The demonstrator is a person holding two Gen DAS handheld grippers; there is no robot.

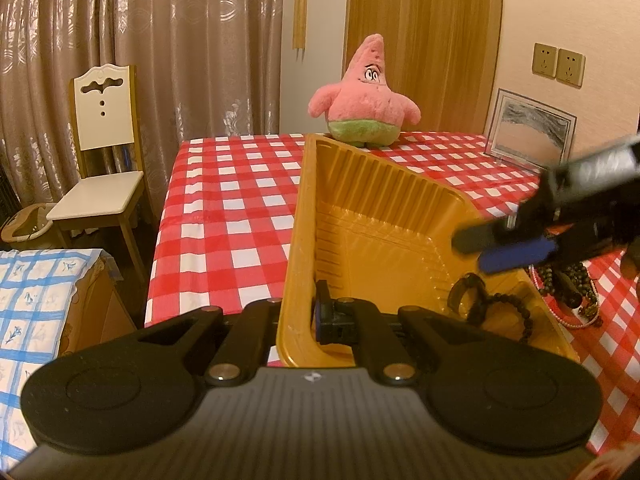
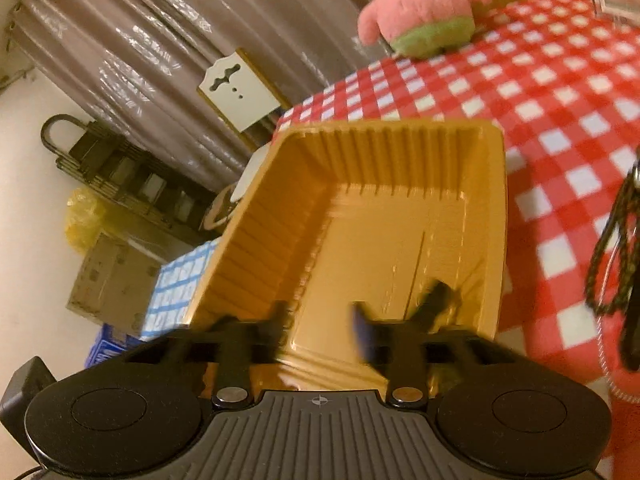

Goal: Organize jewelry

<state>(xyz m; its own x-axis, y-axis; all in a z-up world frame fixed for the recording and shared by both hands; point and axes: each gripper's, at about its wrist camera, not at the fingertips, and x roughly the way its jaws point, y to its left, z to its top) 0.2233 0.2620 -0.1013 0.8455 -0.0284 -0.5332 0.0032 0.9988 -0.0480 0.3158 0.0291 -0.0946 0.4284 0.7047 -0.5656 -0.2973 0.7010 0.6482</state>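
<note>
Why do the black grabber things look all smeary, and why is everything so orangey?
Left wrist view: the right gripper is smeared by motion, while the golden tray and pink plush look sharp. Right wrist view: the whole picture is softer, its own fingers most blurred. Both views: warm yellowish indoor light, and the fisheye lens bends the edges.

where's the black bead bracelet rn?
Left wrist view: the black bead bracelet lies inside the gold tray, in its near right corner beside a dark ring-shaped piece, just below the right gripper.
</note>
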